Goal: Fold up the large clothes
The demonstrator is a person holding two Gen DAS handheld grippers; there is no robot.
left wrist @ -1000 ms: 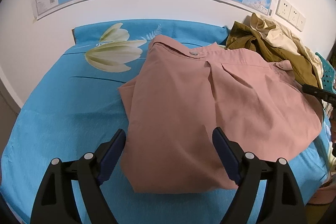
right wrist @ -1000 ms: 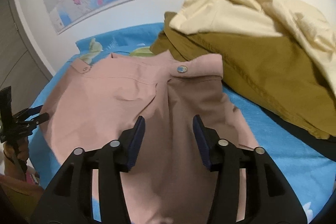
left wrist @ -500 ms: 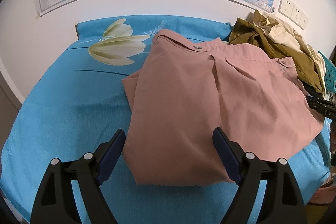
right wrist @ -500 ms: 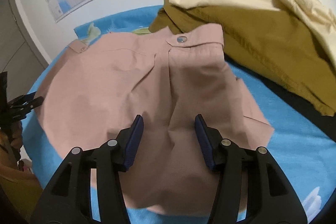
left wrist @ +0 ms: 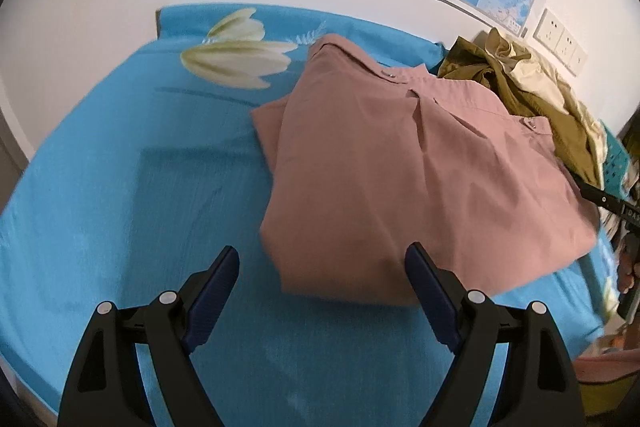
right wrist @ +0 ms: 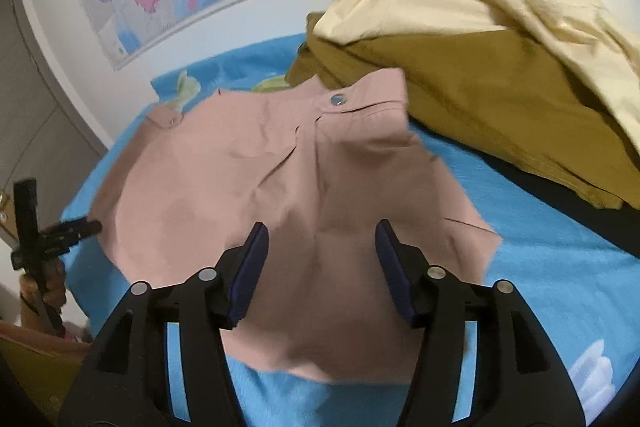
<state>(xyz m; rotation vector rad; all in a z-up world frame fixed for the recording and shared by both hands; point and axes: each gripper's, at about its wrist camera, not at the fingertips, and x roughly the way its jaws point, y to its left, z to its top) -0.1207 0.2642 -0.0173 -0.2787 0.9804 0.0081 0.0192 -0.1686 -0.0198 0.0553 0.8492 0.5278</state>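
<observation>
Two identical hand-held units: left gripper (left wrist: 322, 281) and right gripper (right wrist: 320, 261), both matte black plastic, triangular cut-outs in the finger arms. Dark navy-blue ribbed pads (left wrist: 216, 291) lining each finger's inner face, two round silver pivot screws (right wrist: 207, 274) per arm. White lettering on the black bar (left wrist: 624, 211) at the frame edge, too small to read.

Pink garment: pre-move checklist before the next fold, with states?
1. Left hand-held gripper open, nothing held: ok.
2. Right hand-held gripper has just been opening, over the cloth but not pressing it: ok.
3. Pink garment lies flat on the blue sheet: ok.
4. Near hem reachable, uncovered: ok.
5. Far corner clear of the olive and cream clothes pile: not ok, they touch.
6. Layers underneath aligned: cannot tell.
</observation>
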